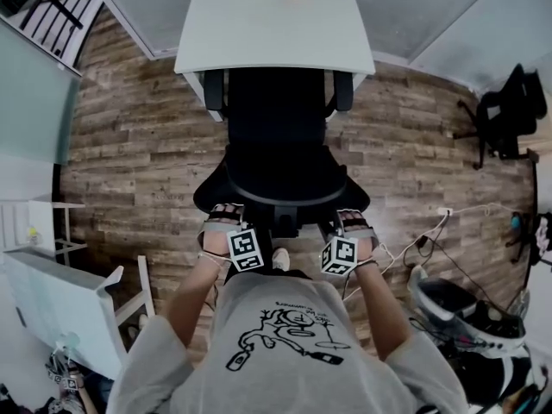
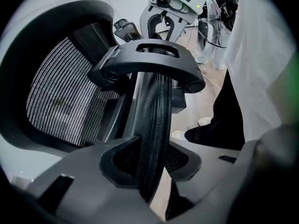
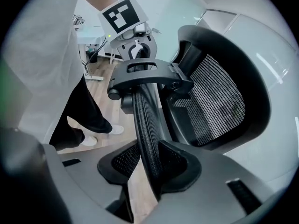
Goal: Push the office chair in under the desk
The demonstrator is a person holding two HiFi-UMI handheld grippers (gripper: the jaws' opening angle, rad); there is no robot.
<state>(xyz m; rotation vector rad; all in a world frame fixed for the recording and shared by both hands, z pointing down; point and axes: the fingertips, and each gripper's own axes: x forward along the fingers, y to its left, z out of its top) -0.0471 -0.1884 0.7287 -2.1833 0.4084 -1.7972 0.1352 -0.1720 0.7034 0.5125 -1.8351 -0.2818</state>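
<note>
Office chair: black office chair [image 1: 276,136] with a mesh back. The seat front sits beneath the desk [image 1: 276,24], while the back and headrest [image 1: 280,188] stand out toward the person.
Handling: judged bulky but free-rolling on the wood floor [image 1: 129,145]. The frame is stiff and the mesh yields.
Hold point: the headrest rim. It may tilt on its bracket [image 2: 149,64], so a steady push is advised.
Left gripper [image 2: 150,160]: jaws part-open, pads clamped on the headrest's mesh edge.
Right gripper [image 3: 152,164]: likewise, clamped at the opposite end.
Risk: the armrests [image 1: 343,89] are level with the desk's front edge and could catch.

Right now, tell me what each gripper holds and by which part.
Both hold the office chair by its mesh headrest: the left gripper clamps its left end, the right gripper its right end.
</note>
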